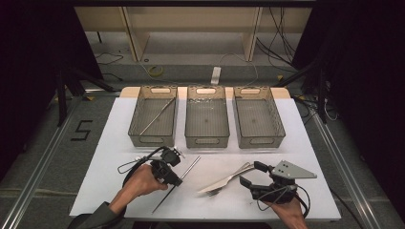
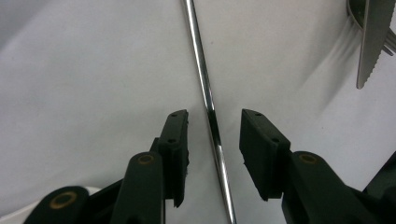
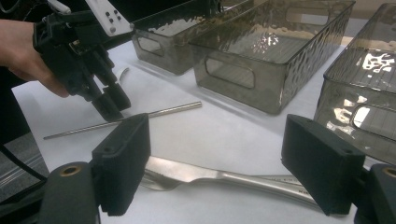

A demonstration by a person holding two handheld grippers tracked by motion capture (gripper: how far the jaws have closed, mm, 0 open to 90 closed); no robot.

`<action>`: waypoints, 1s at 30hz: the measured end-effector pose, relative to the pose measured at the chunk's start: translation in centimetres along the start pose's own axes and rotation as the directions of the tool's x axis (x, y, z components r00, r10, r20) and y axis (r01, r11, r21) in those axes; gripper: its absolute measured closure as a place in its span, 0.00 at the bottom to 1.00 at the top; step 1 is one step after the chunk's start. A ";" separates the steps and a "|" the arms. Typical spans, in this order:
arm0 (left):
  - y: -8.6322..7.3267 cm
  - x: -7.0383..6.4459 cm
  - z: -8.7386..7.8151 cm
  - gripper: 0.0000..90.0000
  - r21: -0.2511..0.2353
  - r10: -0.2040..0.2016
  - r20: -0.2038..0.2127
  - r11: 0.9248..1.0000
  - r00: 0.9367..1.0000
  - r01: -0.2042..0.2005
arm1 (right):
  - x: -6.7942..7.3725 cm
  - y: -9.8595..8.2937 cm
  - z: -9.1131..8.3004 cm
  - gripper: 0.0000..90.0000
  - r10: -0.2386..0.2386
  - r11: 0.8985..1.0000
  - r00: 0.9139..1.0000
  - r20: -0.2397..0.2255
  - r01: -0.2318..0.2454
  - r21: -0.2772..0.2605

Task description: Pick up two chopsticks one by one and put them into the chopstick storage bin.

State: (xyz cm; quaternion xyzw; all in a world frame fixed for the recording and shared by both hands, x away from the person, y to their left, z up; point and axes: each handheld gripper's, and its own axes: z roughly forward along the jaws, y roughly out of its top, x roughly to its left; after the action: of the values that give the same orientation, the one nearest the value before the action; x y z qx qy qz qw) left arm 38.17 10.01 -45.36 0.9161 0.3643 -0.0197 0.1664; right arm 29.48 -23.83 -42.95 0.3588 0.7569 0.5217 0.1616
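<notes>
A thin metal rod (image 1: 185, 171) lies slantwise on the white table top (image 1: 110, 157). My left gripper (image 1: 175, 181) is low over it, open. In the left gripper view the rod (image 2: 208, 100) runs up between the two pads (image 2: 176, 144) without touching either, and my left gripper (image 2: 212, 140) is not closed on it. A table knife (image 1: 224, 180) lies across a fork (image 1: 216, 192) to the right. My right gripper (image 1: 250, 175) stands wide open at their handle end. In the right gripper view the knife (image 3: 219, 177) lies between the jaws of my right gripper (image 3: 215, 163).
Three grey see-through bins stand in a row at the back: the left bin (image 1: 154, 138) holds another metal rod (image 1: 157, 116), while the middle bin (image 1: 207, 140) and right bin (image 1: 260, 139) hold nothing. The table's front edge is close behind both hands.
</notes>
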 end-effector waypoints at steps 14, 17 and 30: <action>0.0 -0.1 0.8 0.82 0.033 0.027 -0.049 0.999 0.998 -0.025 | 0.0 0.0 0.1 0.28 -0.003 1.000 1.000 0.002 0.003 0.006; 0.0 0.0 0.8 0.88 0.032 0.030 -0.058 0.999 0.998 -0.029 | 0.0 0.0 0.1 0.28 -0.004 1.000 1.000 0.003 0.004 0.007; 0.0 0.1 0.9 0.93 0.033 0.036 -0.059 0.999 0.998 -0.034 | 0.0 0.0 0.1 0.28 0.000 1.000 1.000 0.005 0.000 0.009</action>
State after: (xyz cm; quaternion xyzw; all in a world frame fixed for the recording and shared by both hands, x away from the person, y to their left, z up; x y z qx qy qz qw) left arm 38.34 9.83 -46.20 0.9251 0.3525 0.0047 0.1410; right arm 29.55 -23.77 -43.04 0.3609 0.7588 0.5174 0.1620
